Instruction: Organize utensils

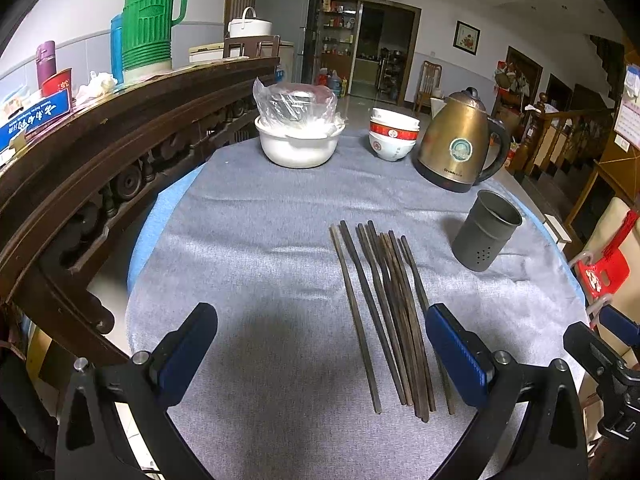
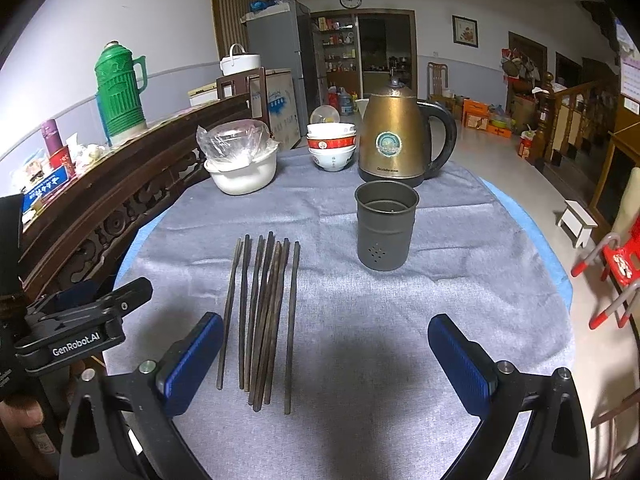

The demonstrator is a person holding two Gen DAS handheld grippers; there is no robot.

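1. Starting out: no step is done; both grippers hover, jaws spread wide and empty.
2. Dark chopsticks (image 2: 262, 320) lie bundled on the grey cloth (image 2: 400, 320), between the left gripper (image 1: 320, 356) and right gripper (image 2: 326, 360).
3. The holder cup (image 2: 385, 232) stands empty at one o'clock of them.
4. Next, I judge: close on the bundle, lift, drop upright into the cup.
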